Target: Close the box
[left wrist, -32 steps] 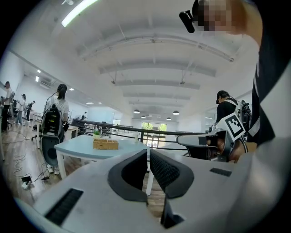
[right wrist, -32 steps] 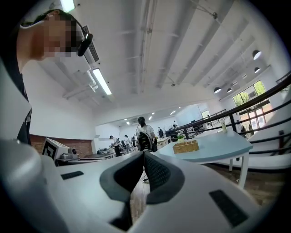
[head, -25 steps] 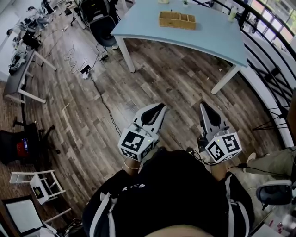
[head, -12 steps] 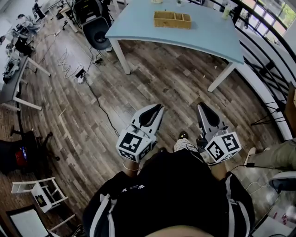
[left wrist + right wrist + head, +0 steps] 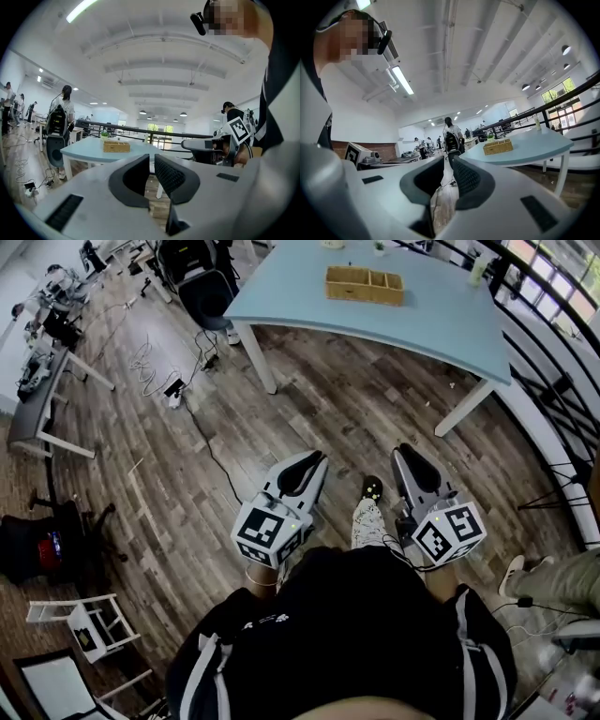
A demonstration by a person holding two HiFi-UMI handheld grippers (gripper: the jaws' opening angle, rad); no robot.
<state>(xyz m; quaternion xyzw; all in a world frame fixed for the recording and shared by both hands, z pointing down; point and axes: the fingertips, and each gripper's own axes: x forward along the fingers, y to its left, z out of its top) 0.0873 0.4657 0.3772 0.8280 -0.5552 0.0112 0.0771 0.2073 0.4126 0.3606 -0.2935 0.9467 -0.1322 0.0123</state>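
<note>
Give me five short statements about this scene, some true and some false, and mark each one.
1. The wooden box sits on the light blue table. True.
2. The left tool grips the box. False: its jaws are together on nothing, and the box is far ahead on the table.
3. The right tool is shut and empty. True.
4. The floor is carpeted. False: it is wood planking.
5. Both tools hang over the table. False: they are over the floor, well short of the table.
</note>
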